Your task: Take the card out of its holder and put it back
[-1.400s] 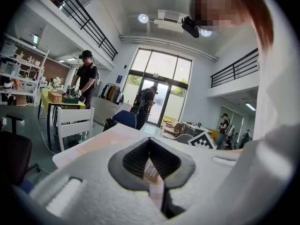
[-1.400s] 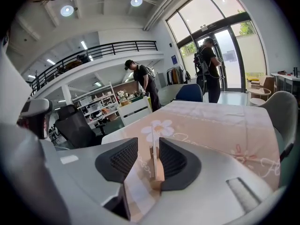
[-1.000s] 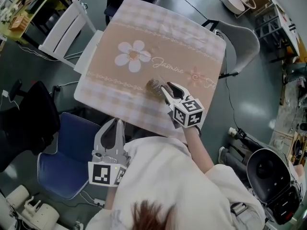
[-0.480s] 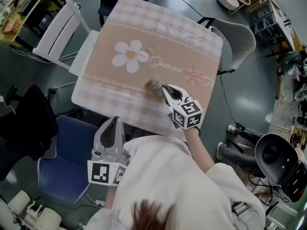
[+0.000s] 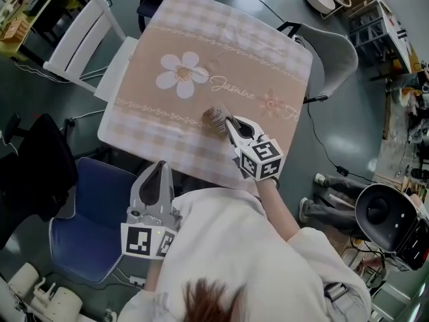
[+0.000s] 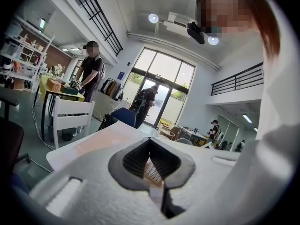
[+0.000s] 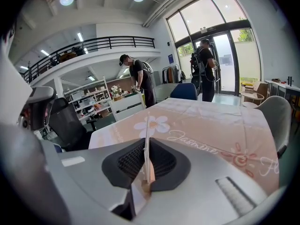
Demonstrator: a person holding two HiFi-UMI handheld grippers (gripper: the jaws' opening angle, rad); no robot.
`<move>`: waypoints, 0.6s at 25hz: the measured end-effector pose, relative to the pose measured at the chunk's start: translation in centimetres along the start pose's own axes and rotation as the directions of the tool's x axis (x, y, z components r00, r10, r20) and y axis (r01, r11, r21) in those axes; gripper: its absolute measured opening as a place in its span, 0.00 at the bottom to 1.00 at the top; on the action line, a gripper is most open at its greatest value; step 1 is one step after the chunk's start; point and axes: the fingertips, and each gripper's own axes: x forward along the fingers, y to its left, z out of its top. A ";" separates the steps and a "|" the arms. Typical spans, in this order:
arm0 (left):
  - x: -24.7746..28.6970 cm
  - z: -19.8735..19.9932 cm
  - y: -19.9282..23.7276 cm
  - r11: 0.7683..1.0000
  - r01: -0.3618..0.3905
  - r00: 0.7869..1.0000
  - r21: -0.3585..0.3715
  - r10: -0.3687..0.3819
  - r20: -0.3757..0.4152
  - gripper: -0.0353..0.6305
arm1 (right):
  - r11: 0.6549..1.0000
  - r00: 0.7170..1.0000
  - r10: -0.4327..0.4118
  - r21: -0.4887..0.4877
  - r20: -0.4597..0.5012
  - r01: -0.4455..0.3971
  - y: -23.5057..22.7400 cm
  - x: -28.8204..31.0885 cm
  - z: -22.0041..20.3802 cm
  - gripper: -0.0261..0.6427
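Right claw (image 7: 146,143): pressed together on the card (image 7: 148,159), jaws have just been closing. Card sits edge-on between the dark pads (image 7: 129,161), thin and upright, top edge sticking out past the tips. Can't tell whether any of the holder is pinched with it.

Head view: right claw (image 5: 230,123) tips down at the card holder (image 5: 215,117), a small striped piece lying on the worktop (image 5: 221,45) near the front edge, just below the "Jasmine" lettering (image 5: 233,88). Claw slants forward and down. Marker cube (image 5: 263,158) sits behind the tips. Forearm runs back over the worktop edge to the person's white top (image 5: 255,260).

Left claw (image 6: 150,141): jaws together at the tips, nothing pinched. A bit of something striped shows through the gap behind the tips; can't tell what.

Head view: left claw (image 5: 160,169) is held low off the near-left side of the worktop, close to the body, pointing forward and nearly level, over a blue chair (image 5: 87,227). Well apart from the holder.

Worktop has a pink-beige checked cloth with a white flower (image 5: 181,74). White chair (image 5: 74,45) at the far left, grey chair (image 5: 335,52) at the far right. Other people stand in the background of both gripper views.
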 end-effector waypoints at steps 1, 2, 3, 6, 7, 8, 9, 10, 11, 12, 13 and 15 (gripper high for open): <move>-0.1 0.0 0.0 1.000 -0.003 1.000 -0.003 0.003 0.002 0.05 | 1.000 1.000 0.000 0.000 0.000 0.000 0.0 0.0 0.0 0.07; -0.1 0.0 0.1 1.000 -0.006 1.000 -0.005 0.006 0.004 0.05 | 1.000 1.000 0.001 0.002 0.001 -0.001 0.1 0.0 0.0 0.07; -0.1 0.0 0.1 1.000 -0.008 1.000 -0.007 0.008 0.005 0.05 | 1.000 1.000 0.001 0.003 0.002 -0.001 0.1 0.0 0.0 0.07; -0.1 -0.1 0.1 1.000 -0.012 1.000 -0.011 0.013 0.008 0.05 | 1.000 1.000 0.001 0.003 0.005 -0.001 0.1 -0.1 0.1 0.07; -0.1 -0.1 0.0 1.000 -0.014 1.000 -0.013 0.014 0.009 0.05 | 1.000 1.000 0.002 0.003 0.006 -0.002 0.0 -0.1 0.1 0.07; -0.1 0.0 0.0 1.000 -0.015 1.000 -0.015 0.016 0.011 0.05 | 1.000 1.000 0.003 0.004 0.007 -0.003 0.0 -0.1 0.1 0.07; -0.1 0.0 0.0 1.000 -0.016 1.000 -0.017 0.016 0.013 0.05 | 1.000 1.000 0.004 0.005 0.007 -0.004 0.0 -0.1 0.2 0.07; -0.1 0.0 0.0 1.000 -0.016 1.000 -0.018 0.016 0.014 0.05 | 1.000 1.000 0.004 0.006 0.009 -0.004 0.0 -0.1 0.2 0.07; -0.1 0.0 0.0 1.000 -0.015 1.000 -0.016 0.015 0.014 0.05 | 1.000 1.000 0.004 0.007 0.011 -0.004 0.0 -0.2 0.3 0.07; -0.1 0.0 -0.1 1.000 -0.012 1.000 -0.013 0.012 0.012 0.05 | 1.000 1.000 0.002 0.007 0.014 -0.002 0.0 -0.2 0.4 0.07; 0.0 0.0 -0.1 1.000 -0.009 1.000 -0.010 0.009 0.010 0.05 | 1.000 1.000 0.001 0.008 0.018 -0.001 0.0 -0.3 0.5 0.07; 0.0 0.1 -0.2 1.000 -0.005 1.000 -0.007 0.005 0.008 0.05 | 1.000 1.000 0.000 0.010 0.023 0.000 0.0 -0.4 0.8 0.07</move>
